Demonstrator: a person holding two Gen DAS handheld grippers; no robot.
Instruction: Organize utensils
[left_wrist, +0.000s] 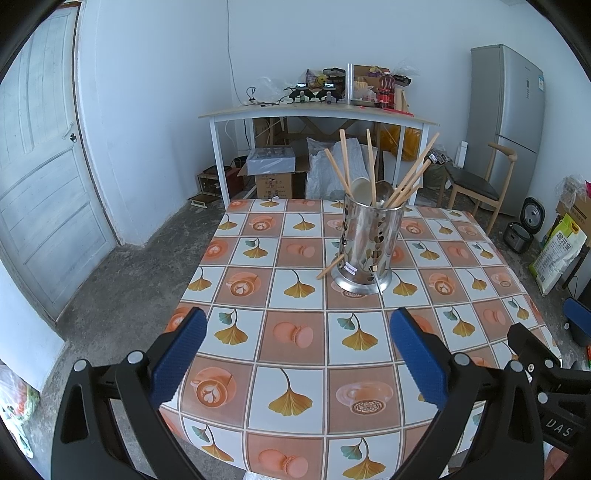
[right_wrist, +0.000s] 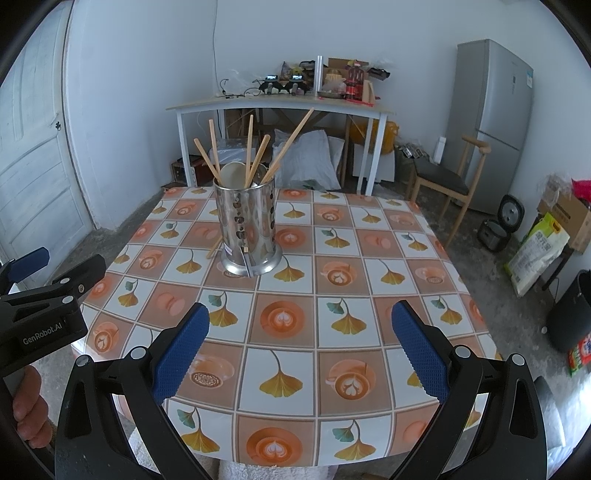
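Left wrist view: your left gripper (left_wrist: 295, 354) hangs above the near part of the surface (left_wrist: 295, 384) with its fingers (left_wrist: 181, 354) spread wide and nothing between them. The steel utensil holder (left_wrist: 364, 243) stands upright toward the far half of the surface, well apart from the fingers. It holds wooden chopsticks (left_wrist: 408, 177) fanned outward and spoons. One chopstick (left_wrist: 330, 268) pokes out through a cut-out low on the left side, its tip resting on the cloth. Risk, in my judgement: if you snag that stray stick or the splayed tops, the tall holder may tip and spill its load. A small white label sits near the holder's base (print too small to read). Your other tool at the right edge shows part of a word, "UAS".

Right wrist view: your right gripper (right_wrist: 299, 350) is likewise released and empty, low over the near edge, the holder ahead and to its left. The left tool (right_wrist: 44, 306) at the left edge reads "GenRobot.AI". Keep the two tools apart, as they sit near each other and could clash on a shared reach. Writing on the sack (right_wrist: 535, 251) by the floor is illegible.
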